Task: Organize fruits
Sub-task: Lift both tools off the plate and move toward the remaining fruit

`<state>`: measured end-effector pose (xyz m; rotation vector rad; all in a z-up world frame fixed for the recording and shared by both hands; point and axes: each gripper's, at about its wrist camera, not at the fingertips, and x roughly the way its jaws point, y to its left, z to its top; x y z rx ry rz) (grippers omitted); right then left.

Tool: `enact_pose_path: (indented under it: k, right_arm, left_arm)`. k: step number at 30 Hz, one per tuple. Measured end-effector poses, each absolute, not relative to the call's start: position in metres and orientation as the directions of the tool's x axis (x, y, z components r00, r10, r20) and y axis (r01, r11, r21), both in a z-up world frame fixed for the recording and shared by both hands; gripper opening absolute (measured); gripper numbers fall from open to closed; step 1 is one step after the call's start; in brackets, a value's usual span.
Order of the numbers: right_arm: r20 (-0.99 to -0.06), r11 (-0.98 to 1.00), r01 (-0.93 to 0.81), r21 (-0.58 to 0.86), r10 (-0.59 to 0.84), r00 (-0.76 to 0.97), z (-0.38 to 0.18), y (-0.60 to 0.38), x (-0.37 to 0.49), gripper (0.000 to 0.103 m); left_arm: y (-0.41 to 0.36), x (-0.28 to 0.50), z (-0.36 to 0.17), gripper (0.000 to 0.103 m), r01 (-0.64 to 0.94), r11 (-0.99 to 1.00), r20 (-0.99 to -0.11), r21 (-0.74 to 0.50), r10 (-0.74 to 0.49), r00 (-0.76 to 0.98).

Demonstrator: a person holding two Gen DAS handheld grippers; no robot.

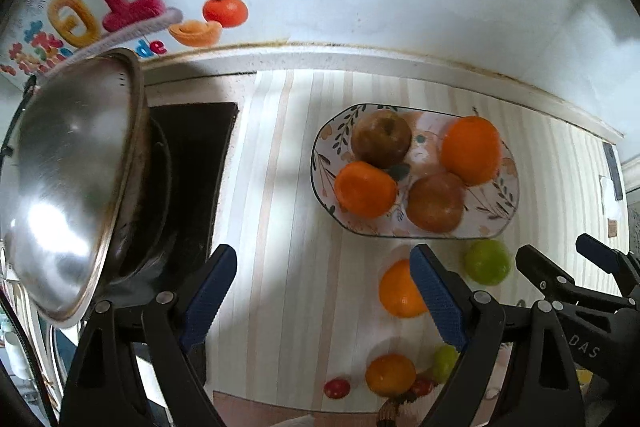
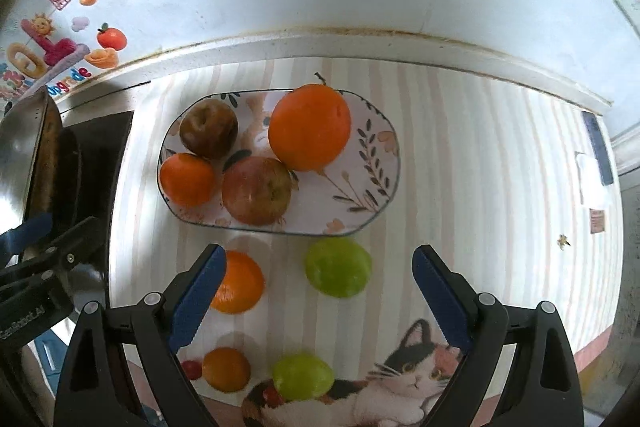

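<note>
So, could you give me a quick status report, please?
Both tongs, left and right, open, empty. Plate holds four fruits. Green fruit nearest right tongs, path clear.

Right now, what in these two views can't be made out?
- Orange, left view: right side behind the left gripper's finger.
- Red fruit, right view: mostly behind the green fruit; kind unclear.
- Pot, left view: inside hidden by its tilted lid.

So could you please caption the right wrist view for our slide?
Open right gripper above green fruit, before plate holding four fruits.
</note>
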<state>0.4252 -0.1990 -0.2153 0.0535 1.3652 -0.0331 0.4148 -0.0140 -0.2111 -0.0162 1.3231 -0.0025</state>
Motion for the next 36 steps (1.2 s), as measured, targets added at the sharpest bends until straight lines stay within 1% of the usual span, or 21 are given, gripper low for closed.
enact_pose_path:
  k: [10, 17, 25, 30, 34, 36]
  right_arm:
    - [-0.952, 0.996, 0.067, 0.056, 0.033, 0.306, -0.162, -0.196, 0.371, 0.096]
    - [-0.921, 0.996, 0.072, 0.057, 0.025, 0.389, -0.12, -0.193, 0.338, 0.096]
    - [-0.891, 0.994, 0.065, 0.085, 0.047, 0.452, -0.084, -0.187, 0.312, 0.096]
    - [-0.887, 0.992, 0.067, 0.105, 0.063, 0.458, -0.077, -0.186, 0.304, 0.096]
    - [-0.896, 0.989, 0.078, 0.122, 0.076, 0.437, -0.086, -0.19, 0.305, 0.096]
    - [-0.91, 0.987, 0.088, 0.132, 0.085, 0.406, -0.101, -0.194, 0.306, 0.096]
  left_arm:
    - [-0.016, 0.369, -0.163, 0.088, 0.016, 0.998, -0.945, -0.055, -0.058, 0.323]
    - [-0.02, 0.341, -0.127, 0.088, 0.049, 0.998, -0.916, -0.049, -0.064, 0.395]
    - [-0.018, 0.322, -0.103, 0.088, 0.067, 0.997, -0.896, -0.043, -0.068, 0.44]
    - [-0.016, 0.316, -0.098, 0.088, 0.065, 0.996, -0.89, -0.06, -0.083, 0.448]
    - [-0.018, 0.317, -0.11, 0.088, 0.077, 0.995, -0.897, -0.06, -0.087, 0.433]
    - [-0.021, 0.318, -0.122, 0.096, 0.089, 0.995, -0.909, -0.049, -0.081, 0.408]
